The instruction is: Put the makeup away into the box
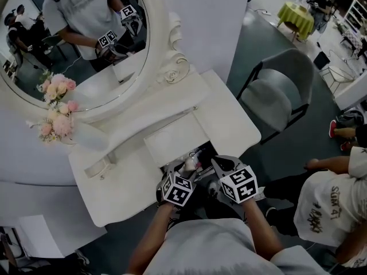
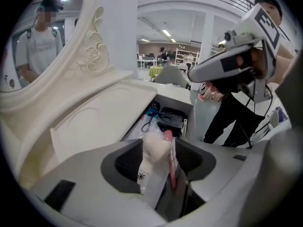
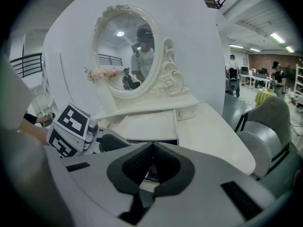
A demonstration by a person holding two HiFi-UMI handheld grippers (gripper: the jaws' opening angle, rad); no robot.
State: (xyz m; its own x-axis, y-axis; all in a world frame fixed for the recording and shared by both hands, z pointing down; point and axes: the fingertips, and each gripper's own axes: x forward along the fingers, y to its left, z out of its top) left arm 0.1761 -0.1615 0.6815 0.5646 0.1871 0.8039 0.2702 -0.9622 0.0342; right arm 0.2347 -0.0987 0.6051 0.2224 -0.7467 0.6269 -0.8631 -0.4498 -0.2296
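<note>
Poising the makeup packet over the open box

My left gripper (image 2: 159,145) points steeply down at the box (image 2: 176,96) sunk in the dressing table, so the makeup packet (image 2: 152,167) should fall straight in beside the black pouch (image 2: 171,118). Its jaws stand wide apart with the clear packet, a pale puff and a pink stick, between them. The pads do not seem to squeeze it, so I judge this to be the release, with the packet not yet inside. The lid (image 2: 102,117) leans back, leaving the opening free. My right gripper (image 3: 152,148) waits just beside, pitched down more gently, its jaws pressed together on nothing, kept clear of the drop.
</note>
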